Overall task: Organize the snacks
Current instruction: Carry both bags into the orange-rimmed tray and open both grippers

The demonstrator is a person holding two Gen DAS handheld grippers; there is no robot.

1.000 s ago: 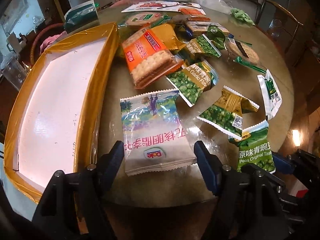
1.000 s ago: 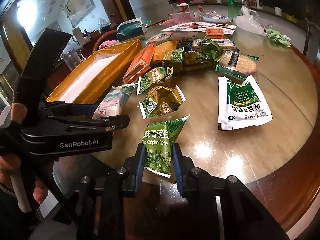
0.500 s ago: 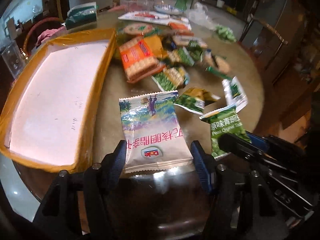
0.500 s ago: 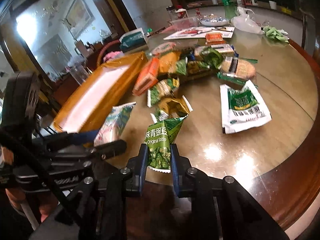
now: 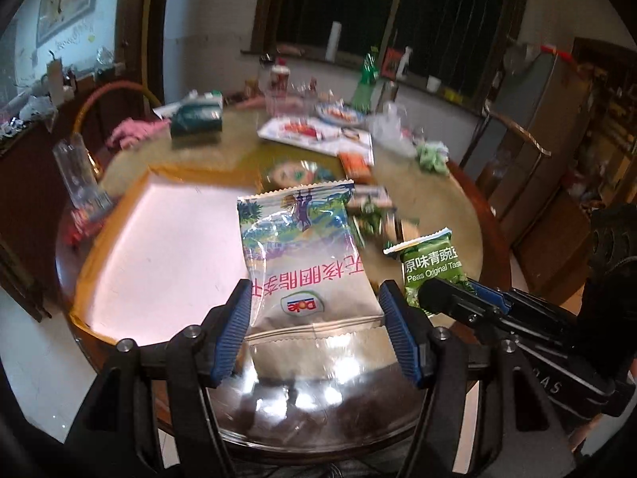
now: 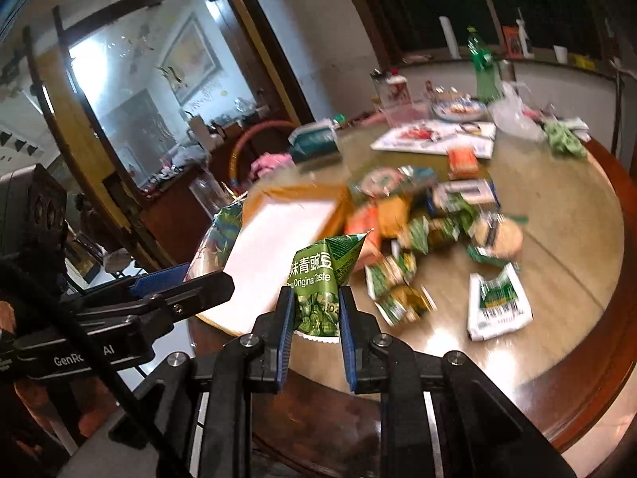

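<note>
In the left wrist view my left gripper [image 5: 314, 298] is shut on a pale Dole snack packet [image 5: 302, 247], which hangs in the air over the near table edge. My right gripper [image 6: 316, 306] is shut on a green pea packet [image 6: 322, 275], also lifted off the table. That pea packet [image 5: 432, 267] shows to the right of the Dole packet. A wide yellow-rimmed tray [image 5: 159, 247] with a white floor lies on the left of the round table. Several other snack packets [image 6: 418, 223] lie heaped beyond it, blurred. The left gripper [image 6: 191, 281] sits at the left in the right wrist view.
A white and green packet [image 6: 497, 306] lies apart on the right of the wooden table [image 6: 565, 239]. At the far side are a tissue box [image 5: 197, 117], a magazine [image 5: 314, 131], a green bottle [image 5: 368, 75] and a plastic bag. A clear cup [image 5: 79, 175] stands left of the tray.
Both grippers have risen from the table, each carrying its packet. The views now tilt up and show the room. The packets on the table look smaller and farther below.
</note>
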